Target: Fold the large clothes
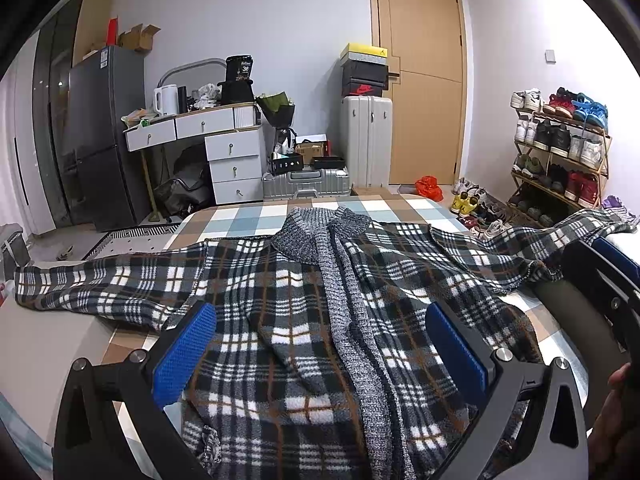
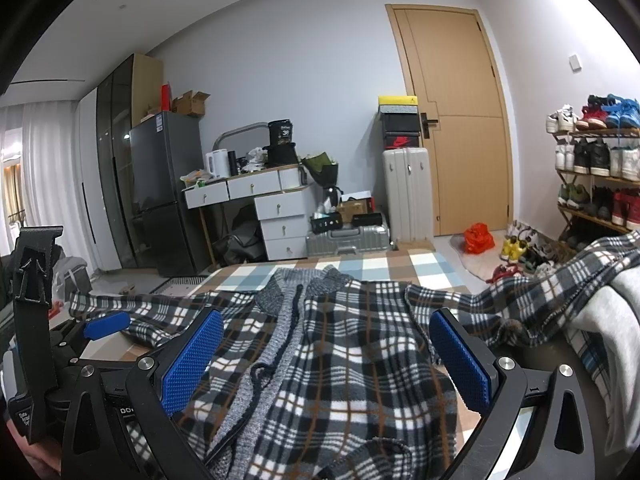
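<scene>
Cardigan (image 1: pixel 304 320), plaid fleece with grey knit collar and placket, lies face up on the bed (image 1: pixel 248 220), spread almost flat. Collar points to 12 o'clock; one sleeve runs out toward 9 o'clock and overhangs the bed edge, the other toward 2 o'clock. No fold is yet made.

Left gripper (image 1: pixel 320 356) hovers over the lower body of the garment, jaws wide apart, nothing held. Right gripper (image 2: pixel 326 360) hovers beside it over the same area, jaws likewise wide apart and empty.

Handling, as judged: fabric is soft, limp and fairly thick, with moderate weight. It will drape and sag between grip points and will not hold a crease. The fleece nap should grip the ribbed blue pads (image 1: pixel 186 354) well; slippage is unlikely.

Recommended hold: pinch one layer at a sleeve cuff or shoulder seam, or both hem corners together. Avoid the open placket, since the front panels may part and bunch.
</scene>
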The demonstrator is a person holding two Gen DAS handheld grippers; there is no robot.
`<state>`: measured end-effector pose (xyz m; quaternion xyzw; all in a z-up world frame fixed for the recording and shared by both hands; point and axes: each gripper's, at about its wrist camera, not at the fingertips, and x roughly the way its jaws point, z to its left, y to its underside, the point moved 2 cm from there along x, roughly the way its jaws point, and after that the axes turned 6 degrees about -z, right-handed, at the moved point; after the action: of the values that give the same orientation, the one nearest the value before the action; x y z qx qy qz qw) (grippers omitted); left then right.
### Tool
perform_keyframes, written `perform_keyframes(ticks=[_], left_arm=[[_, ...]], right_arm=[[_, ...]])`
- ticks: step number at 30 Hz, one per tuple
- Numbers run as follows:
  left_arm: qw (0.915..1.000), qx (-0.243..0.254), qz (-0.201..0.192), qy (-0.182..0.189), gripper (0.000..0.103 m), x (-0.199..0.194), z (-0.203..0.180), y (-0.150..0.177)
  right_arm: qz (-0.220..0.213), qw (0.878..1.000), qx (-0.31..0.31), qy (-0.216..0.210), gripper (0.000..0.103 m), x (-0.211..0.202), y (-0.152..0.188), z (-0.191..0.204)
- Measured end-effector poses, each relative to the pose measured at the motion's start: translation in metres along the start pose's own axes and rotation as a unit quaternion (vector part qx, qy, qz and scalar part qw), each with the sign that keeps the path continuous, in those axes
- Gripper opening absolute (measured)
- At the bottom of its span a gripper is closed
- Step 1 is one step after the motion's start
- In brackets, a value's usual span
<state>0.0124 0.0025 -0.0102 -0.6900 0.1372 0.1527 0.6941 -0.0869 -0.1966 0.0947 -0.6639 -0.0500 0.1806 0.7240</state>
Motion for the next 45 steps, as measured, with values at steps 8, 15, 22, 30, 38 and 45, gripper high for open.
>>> perform_keyframes(ticks=[8,15,22,30,38,45], left_arm=[[1.0,0.0,0.003,0.003,0.102,0.0,0.0,0.0],[1.0,-0.002,0.004,0.005,0.102,0.001,0.001,0.0],[0.9999,-0.004,0.006,0.007,0.102,0.001,0.003,0.0],[0.9996,-0.011,0.01,0.025,0.102,-0.003,0.006,0.0],[0.9986,-0.011,0.023,0.047,0.102,0.0,0.001,0.0],[0.998,-0.002,0.034,0.053,0.102,0.006,-0.004,0.002]], right_arm=[[0.0,1.0,0.003,0.002,0.103,-0.001,0.0,-0.001],[0.002,1.0,0.006,0.006,0.103,0.0,0.0,-0.003],[0.0,1.0,0.018,0.008,0.103,0.0,-0.001,-0.009],[0.014,0.989,0.138,0.046,0.103,-0.016,-0.029,-0.096],[0.066,0.963,0.201,0.169,0.103,-0.047,-0.072,-0.248],[0.12,0.91,0.328,0.226,0.103,-0.038,-0.087,-0.368]])
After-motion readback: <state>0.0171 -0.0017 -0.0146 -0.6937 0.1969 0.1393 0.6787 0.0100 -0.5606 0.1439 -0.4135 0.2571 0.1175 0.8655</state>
